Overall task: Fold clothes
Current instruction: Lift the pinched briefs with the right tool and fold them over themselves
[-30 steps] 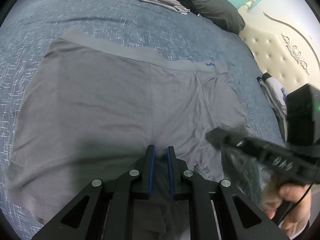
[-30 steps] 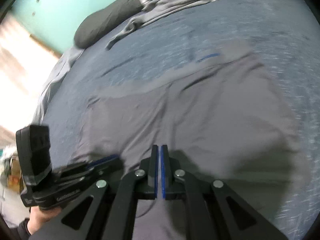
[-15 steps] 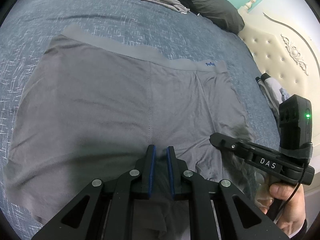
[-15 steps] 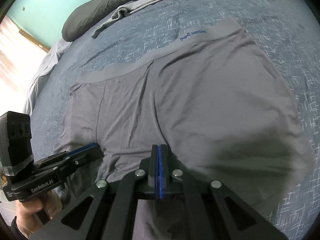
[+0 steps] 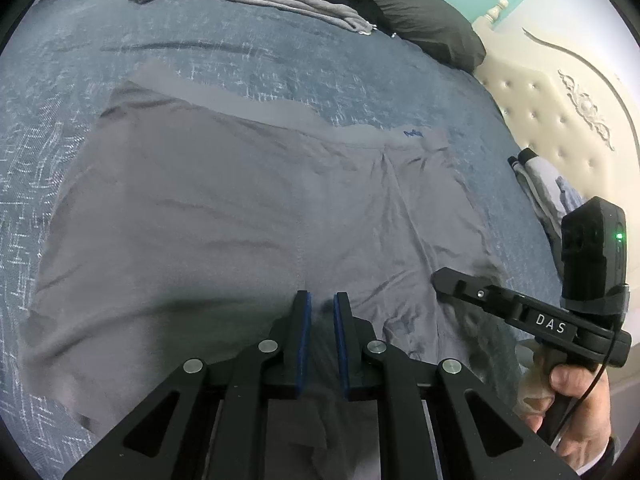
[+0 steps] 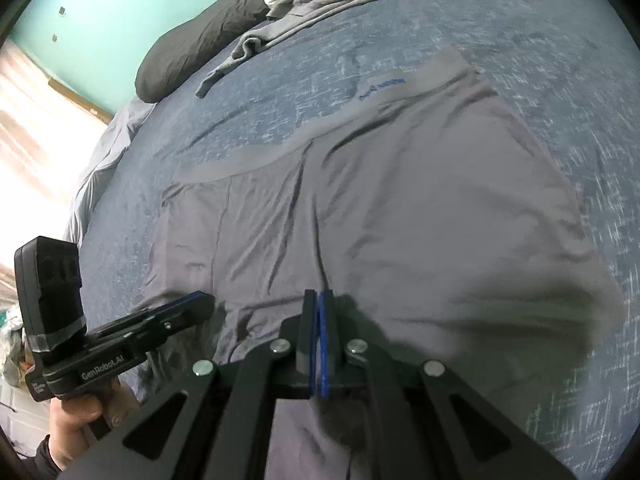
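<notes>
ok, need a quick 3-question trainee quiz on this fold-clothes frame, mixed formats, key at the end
1. True or false: the grey shorts lie spread flat on the blue bedspread.
2. Which gripper has a visible gap between its fingers: A) left gripper B) right gripper C) neither?
3. Fill in: the crumpled grey garment lies beside the dark ____.

Key: 1 true; 2 A; 3 pillow.

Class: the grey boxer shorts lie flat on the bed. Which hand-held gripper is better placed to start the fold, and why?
Probably the right hand-held gripper: its jaws look shut at the hem of the grey shorts, perhaps pinching fabric. The left hand-held gripper is slightly open over the cloth, holding nothing.
</notes>
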A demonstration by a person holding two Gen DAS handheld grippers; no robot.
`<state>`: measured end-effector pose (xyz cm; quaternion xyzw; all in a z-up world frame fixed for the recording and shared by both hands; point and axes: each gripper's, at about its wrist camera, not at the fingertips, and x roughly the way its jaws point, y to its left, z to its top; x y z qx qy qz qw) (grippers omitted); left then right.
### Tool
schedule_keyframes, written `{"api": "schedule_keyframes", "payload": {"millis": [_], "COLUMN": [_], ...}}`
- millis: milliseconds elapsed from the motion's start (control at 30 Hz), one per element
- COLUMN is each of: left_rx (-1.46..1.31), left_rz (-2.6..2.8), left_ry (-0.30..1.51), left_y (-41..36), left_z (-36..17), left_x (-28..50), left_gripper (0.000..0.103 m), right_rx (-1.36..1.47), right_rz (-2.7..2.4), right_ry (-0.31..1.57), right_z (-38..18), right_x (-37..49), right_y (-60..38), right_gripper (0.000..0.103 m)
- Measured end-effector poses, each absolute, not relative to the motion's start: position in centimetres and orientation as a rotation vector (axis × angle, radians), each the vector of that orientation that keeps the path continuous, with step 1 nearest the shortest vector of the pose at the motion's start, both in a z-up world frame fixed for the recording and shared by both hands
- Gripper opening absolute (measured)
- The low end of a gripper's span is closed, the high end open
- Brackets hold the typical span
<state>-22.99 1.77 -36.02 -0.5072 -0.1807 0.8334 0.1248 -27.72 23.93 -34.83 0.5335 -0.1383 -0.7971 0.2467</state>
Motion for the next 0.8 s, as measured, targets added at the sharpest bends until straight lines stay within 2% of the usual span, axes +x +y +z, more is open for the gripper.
{"api": "schedule_keyframes", "payload": {"millis": [200,800], "left_rx": [-1.503,-1.490], "left_rz": [2.436,2.479], "left_ry": [-0.493,-0.528], "left_y": [1.8,-0.5], "left_z": [-36.4,-35.8], "left_x": [-22.9,-21.9], "left_gripper": [0.012,0.013], "right_rx": [1.525,1.540], "right_rz": [-2.184,-2.227], "right_ry": [-0.311,-0.358], "right_z": [-36.2,-36.1], "right_x": [-27.5,-27.4], "right_y": [23.9,26.2], "right_gripper": [0.000,0.000]}}
